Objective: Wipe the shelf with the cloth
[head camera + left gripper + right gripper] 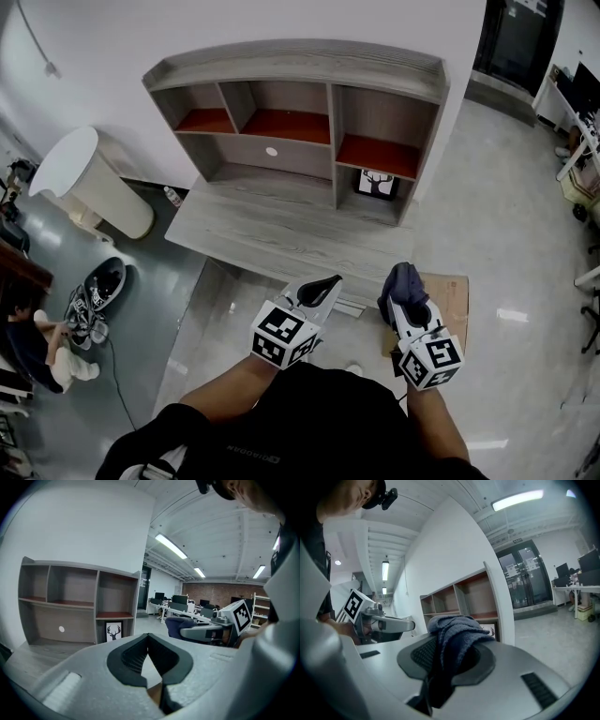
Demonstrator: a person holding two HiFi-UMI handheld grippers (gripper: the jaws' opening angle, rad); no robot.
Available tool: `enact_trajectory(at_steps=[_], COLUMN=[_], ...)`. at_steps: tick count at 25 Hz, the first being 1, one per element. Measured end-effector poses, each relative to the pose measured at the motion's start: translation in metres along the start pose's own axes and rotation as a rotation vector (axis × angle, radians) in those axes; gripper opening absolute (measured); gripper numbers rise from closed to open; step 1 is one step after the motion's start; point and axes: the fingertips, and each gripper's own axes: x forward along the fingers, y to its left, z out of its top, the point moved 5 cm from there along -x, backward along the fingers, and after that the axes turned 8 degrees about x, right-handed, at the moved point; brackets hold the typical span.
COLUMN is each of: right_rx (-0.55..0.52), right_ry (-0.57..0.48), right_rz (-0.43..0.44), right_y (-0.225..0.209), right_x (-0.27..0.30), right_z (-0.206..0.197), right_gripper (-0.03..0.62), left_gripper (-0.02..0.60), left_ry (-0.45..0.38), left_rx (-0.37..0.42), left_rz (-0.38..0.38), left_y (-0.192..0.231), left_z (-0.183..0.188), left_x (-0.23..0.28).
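Note:
The grey wooden shelf (300,70) with several open compartments and red-brown boards stands on a desk (272,230) ahead of me; it also shows as shelf (70,606) and shelf (459,597). My right gripper (405,298) is shut on a dark blue cloth (401,279), bunched between its jaws and over the tips as cloth (452,634). My left gripper (330,281) is shut with nothing in it, its pads meeting at the tip (148,637). Both grippers hover side by side in front of the desk's near edge, short of the shelf. From the left gripper view the cloth (176,623) shows at the right.
A framed deer picture (376,183) stands in the lower right compartment. A flat cardboard sheet (453,300) lies on the floor under my right gripper. At the left are a white round bin (84,178), shoes (98,291) and a seated person (28,337).

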Motion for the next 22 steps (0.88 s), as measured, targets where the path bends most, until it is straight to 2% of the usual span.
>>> enact_trajectory(at_steps=[10,22], right_rx=[-0.004,0.004], right_ry=[0.0,0.0], right_rz=[-0.045,-0.056], right_y=[0.013,0.019], right_x=[0.013,0.02], right_z=[-0.003,-0.005], right_gripper=[0.094,0.092], left_gripper=[0.008,0.008], left_ry=[-0.005,-0.01], left_rx=[0.007,0.01], left_rz=[-0.025,-0.05], left_y=[0.022,0.03], left_z=[-0.003,-0.003], left_x=[-0.005,-0.006])
